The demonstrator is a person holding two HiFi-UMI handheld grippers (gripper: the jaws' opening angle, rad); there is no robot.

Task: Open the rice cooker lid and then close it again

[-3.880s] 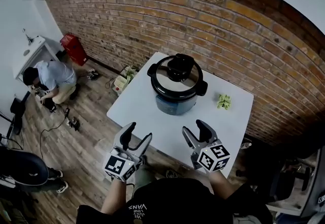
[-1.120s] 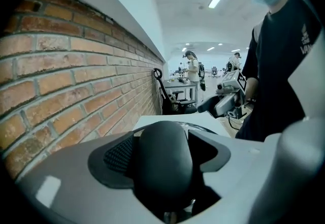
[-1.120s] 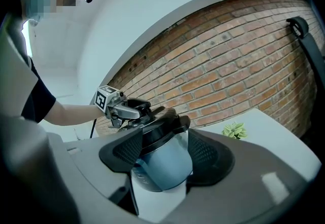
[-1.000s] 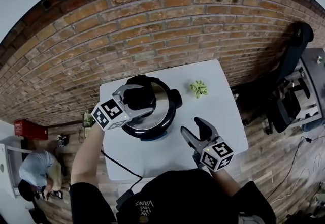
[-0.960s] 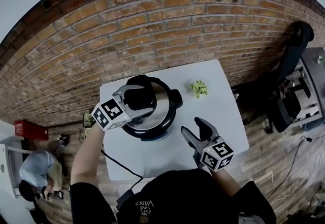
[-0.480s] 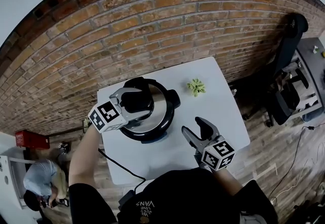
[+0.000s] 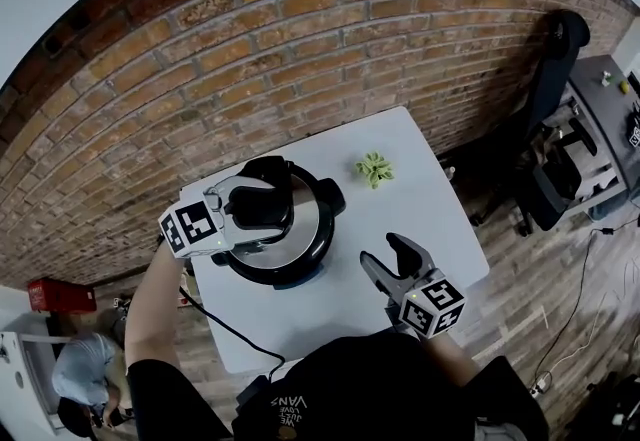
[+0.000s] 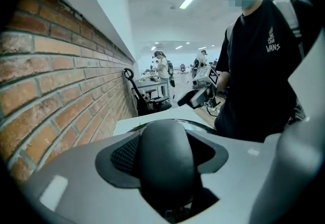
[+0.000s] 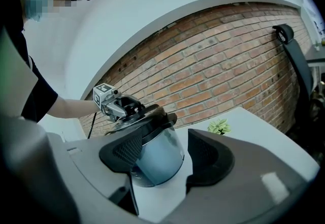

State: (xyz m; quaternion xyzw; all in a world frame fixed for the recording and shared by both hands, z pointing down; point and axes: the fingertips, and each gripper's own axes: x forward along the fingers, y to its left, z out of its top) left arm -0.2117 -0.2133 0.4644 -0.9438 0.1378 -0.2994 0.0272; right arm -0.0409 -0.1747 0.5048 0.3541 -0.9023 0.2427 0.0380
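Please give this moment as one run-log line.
left gripper: jaws just closed on lid knob | lid: on rice cooker | right gripper: open, empty, above table

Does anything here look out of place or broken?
Nothing is spilled or damaged. The rice cooker stands upright on the white table, lid on. Only a small green leafy thing lies alone near the table's far edge.

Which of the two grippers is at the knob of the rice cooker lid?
The left gripper: its jaws have just closed on the black lid knob. The right gripper hangs open over the table.
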